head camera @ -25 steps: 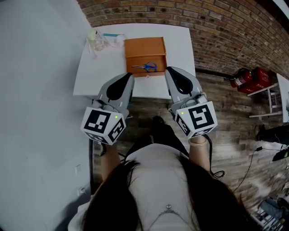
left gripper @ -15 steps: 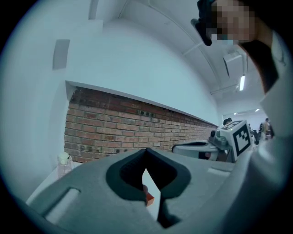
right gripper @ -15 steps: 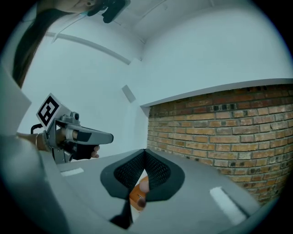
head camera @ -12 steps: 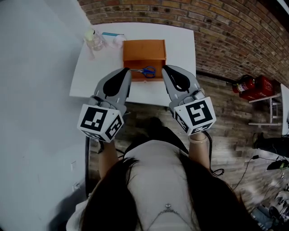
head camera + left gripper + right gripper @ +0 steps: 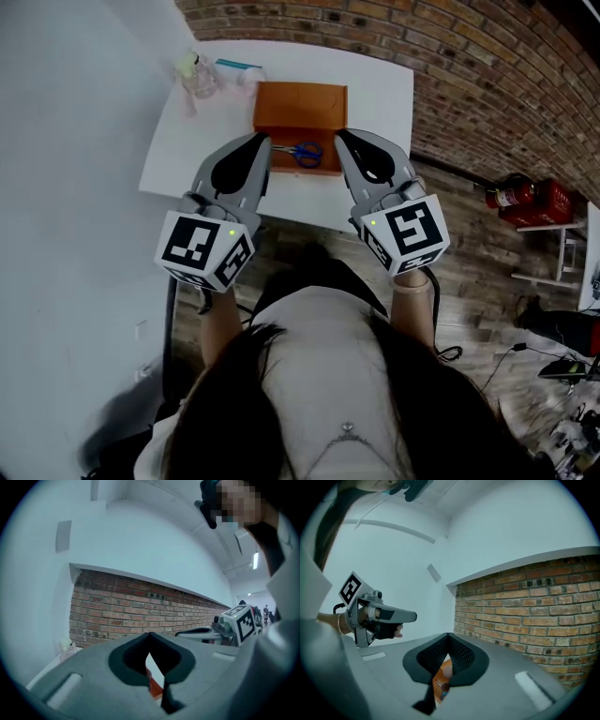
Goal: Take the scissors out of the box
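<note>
Grey and clenched on nothing, the left claw [image 5: 262, 142] and the right claw [image 5: 341, 137] hover side by side at the lower edge of the orange open-topped box [image 5: 300, 97]. The box sits on the white tabletop [image 5: 382, 86] in the upper middle of the frame. Inside it, by its lower wall, lie the blue-handled scissors [image 5: 302, 152]. The approach seems to be in hand. Next, one claw must open and dip over that wall onto the scissors.
</note>
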The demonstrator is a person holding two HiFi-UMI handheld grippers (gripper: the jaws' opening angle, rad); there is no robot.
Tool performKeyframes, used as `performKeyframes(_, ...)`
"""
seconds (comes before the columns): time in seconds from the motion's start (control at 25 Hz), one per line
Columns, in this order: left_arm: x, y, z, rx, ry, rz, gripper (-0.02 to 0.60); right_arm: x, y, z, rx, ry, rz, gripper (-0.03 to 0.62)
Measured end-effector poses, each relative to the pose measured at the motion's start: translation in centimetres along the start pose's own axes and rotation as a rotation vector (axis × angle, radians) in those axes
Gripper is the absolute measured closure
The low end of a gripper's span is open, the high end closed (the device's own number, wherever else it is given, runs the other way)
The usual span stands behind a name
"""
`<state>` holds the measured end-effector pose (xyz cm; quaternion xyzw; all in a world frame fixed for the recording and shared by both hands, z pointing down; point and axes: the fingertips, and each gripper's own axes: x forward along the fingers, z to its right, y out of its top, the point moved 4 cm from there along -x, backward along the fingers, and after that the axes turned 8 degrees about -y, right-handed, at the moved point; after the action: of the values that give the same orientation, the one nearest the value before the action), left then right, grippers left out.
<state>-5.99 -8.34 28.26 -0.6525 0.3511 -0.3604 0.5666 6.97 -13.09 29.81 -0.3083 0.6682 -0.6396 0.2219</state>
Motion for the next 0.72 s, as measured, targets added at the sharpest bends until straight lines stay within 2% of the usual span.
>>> performKeyframes(0.44,0.0,-0.4,-0.4,-0.011,0.068,-0.017,0.581,1.5,-1.4,1.1,0.018,0.063,-0.031,0.588)
performKeyframes(0.72,0.8,0.1,-1.1,0.002,0.052,-0.012,0.581,2.6,-2.2,1.1,0.015,0.077,-0.078,0.588)
